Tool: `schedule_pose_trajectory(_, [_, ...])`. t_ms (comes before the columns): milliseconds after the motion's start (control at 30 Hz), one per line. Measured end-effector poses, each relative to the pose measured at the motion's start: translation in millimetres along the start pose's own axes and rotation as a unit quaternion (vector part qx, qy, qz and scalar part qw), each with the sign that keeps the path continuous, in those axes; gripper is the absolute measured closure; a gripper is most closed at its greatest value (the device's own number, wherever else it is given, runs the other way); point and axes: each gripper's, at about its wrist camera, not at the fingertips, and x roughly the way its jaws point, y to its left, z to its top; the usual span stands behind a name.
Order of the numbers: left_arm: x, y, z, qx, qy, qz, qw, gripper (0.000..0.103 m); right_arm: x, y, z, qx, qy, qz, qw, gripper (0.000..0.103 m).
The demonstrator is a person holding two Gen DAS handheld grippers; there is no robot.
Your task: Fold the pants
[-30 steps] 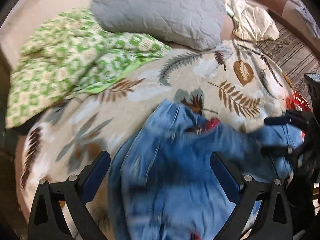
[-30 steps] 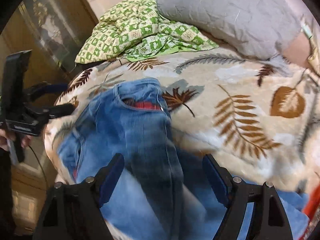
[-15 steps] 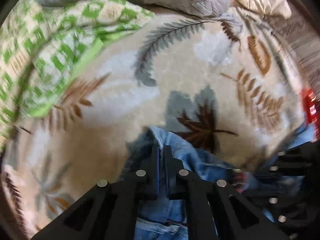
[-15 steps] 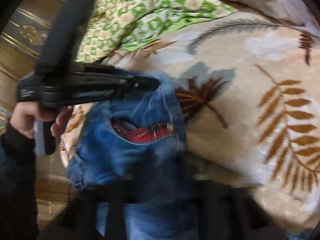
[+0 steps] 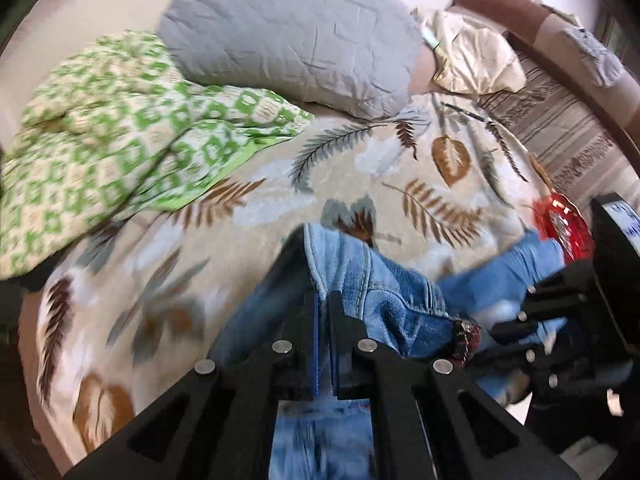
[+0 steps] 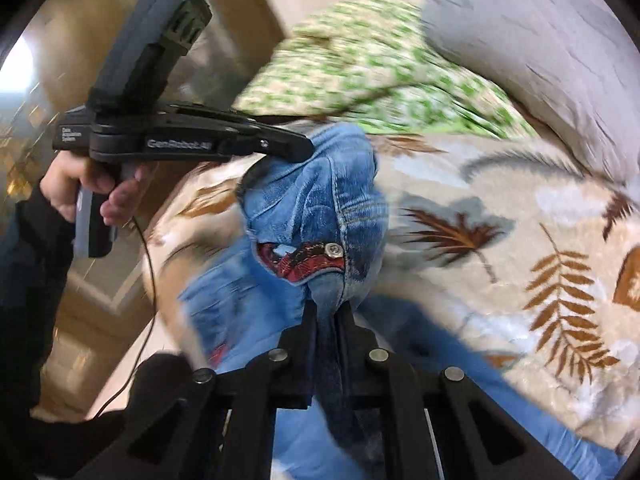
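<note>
Pants (image 5: 384,300): blue denim, bunched at waistband above leaf-print bed (image 5: 248,216).
Left gripper (image 5: 323,312): level, pinching waistband edge.
Right gripper (image 6: 328,316): pinching fabric beneath button.
Right view only: left hand (image 6: 86,190) gripping handle.
Left view only: red object (image 5: 564,228).

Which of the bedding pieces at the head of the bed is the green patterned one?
The crumpled green-and-cream checked blanket, farthest left. The quilted pillow beside it is plain grey, and the satin pillow farther right is cream.
</note>
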Motion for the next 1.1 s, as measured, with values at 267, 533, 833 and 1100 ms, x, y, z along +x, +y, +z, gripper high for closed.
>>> schedule_pose_trajectory(267, [-6,11,-138,-0.078,0.038,0.02,0.9961,0.099,39,85,-59,-0.109,0.04,0.0,0.993,0.093])
schedule_pose_trajectory(533, [29,16,-182,-0.12,0.063,0.036,0.9901,0.095,85,93,-78,-0.122,0.091,-0.041,0.988,0.084])
schedule_pose_trajectory(833, [-75,15,-173,-0.142,-0.04,0.075,0.9862,0.01,0,97,-61,-0.137,0.025,-0.028,0.99,0.017])
schedule_pose_trajectory(1100, [-21,34,-161,-0.145,0.031,0.054,0.9875,0.01,15,28,-2,-0.112,0.033,-0.068,0.991,0.013])
